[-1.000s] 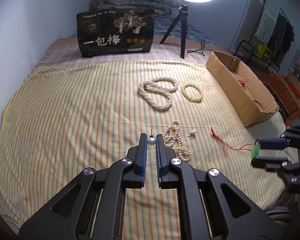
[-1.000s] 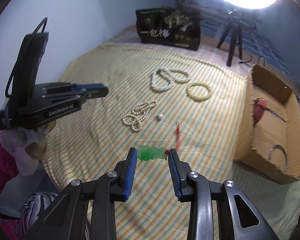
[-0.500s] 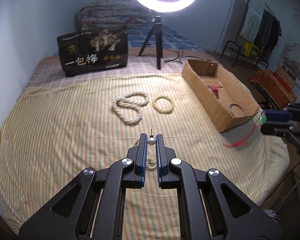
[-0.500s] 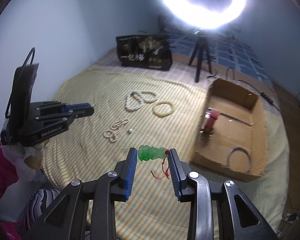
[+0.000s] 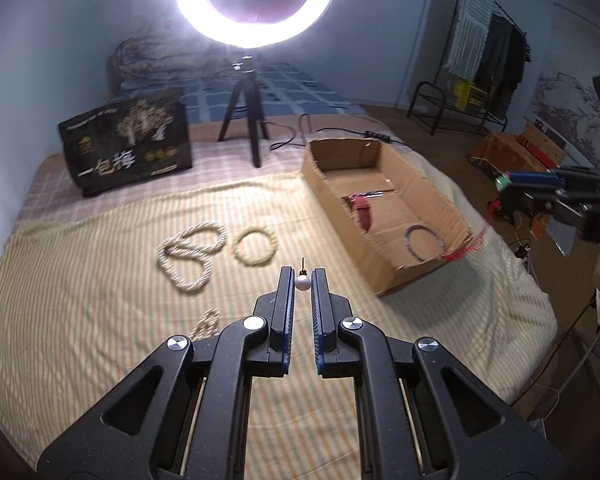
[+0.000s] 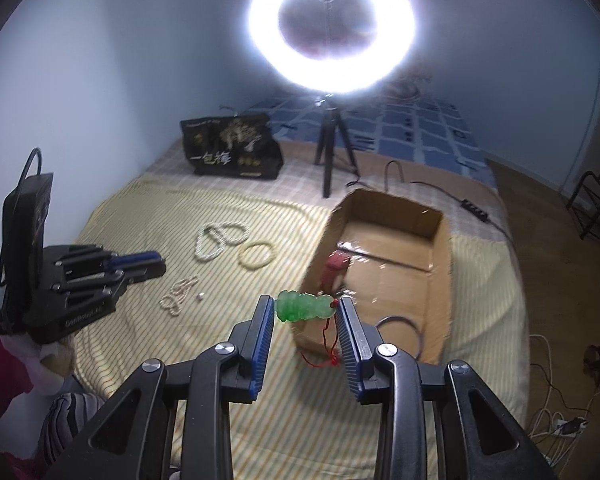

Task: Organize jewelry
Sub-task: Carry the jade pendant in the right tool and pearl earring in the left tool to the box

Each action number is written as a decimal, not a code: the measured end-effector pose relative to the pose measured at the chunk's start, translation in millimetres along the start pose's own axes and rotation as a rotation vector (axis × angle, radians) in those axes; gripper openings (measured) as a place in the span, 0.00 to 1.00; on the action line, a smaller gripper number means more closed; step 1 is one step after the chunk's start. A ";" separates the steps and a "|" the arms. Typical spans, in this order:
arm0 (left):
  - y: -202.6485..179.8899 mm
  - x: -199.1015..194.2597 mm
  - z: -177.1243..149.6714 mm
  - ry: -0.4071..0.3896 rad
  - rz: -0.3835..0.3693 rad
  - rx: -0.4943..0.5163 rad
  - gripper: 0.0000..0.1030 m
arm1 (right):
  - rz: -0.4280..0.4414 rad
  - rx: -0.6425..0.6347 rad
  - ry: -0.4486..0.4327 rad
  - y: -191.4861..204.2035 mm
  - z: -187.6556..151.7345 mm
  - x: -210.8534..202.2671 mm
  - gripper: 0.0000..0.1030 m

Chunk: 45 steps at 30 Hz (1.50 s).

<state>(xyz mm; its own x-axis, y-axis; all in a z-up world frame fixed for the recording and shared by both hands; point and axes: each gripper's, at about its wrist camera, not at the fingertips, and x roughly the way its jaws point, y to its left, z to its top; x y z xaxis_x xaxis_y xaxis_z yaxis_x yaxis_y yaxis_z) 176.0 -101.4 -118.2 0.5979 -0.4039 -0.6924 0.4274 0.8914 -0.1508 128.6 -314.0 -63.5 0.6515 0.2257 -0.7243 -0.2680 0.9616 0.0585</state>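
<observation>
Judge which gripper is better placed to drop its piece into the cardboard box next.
Right. The right gripper holds the green pendant near the cardboard box; the left gripper, holding a pearl earring, is farther away.

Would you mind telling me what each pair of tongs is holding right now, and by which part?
The left tongs pinch a pearl earring by its pearl, post pointing up. The right tongs clamp a green jade pendant by its two ends, its red cord dangling.

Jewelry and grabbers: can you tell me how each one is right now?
left gripper: shut on pearl earring
right gripper: shut on jade pendant, red cord dangling
cardboard box: open, holding red piece and bangle
pearl necklace: lying coiled on bedspread
bead bracelet: lying flat
ring light: on
</observation>
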 end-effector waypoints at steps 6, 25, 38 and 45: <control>-23.2 9.4 12.8 -0.007 -0.032 0.018 0.06 | -0.018 0.028 -0.014 -23.0 8.7 2.5 0.31; -74.0 72.2 41.3 0.020 -0.092 0.074 0.06 | -0.036 0.124 -0.006 -89.2 30.5 58.8 0.31; -87.4 116.4 46.3 0.056 -0.101 0.083 0.06 | -0.035 0.167 0.002 -123.9 45.1 98.3 0.31; -88.8 124.7 46.3 0.065 -0.101 0.080 0.06 | -0.023 0.201 0.016 -134.7 46.0 121.0 0.32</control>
<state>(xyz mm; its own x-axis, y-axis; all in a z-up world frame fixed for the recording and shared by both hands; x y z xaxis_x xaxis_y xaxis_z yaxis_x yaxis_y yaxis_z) 244.1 -240.5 -158.4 0.5052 -0.4742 -0.7211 0.5374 0.8266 -0.1671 276.2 -409.1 -127.5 0.6438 0.2023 -0.7380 -0.1050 0.9787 0.1766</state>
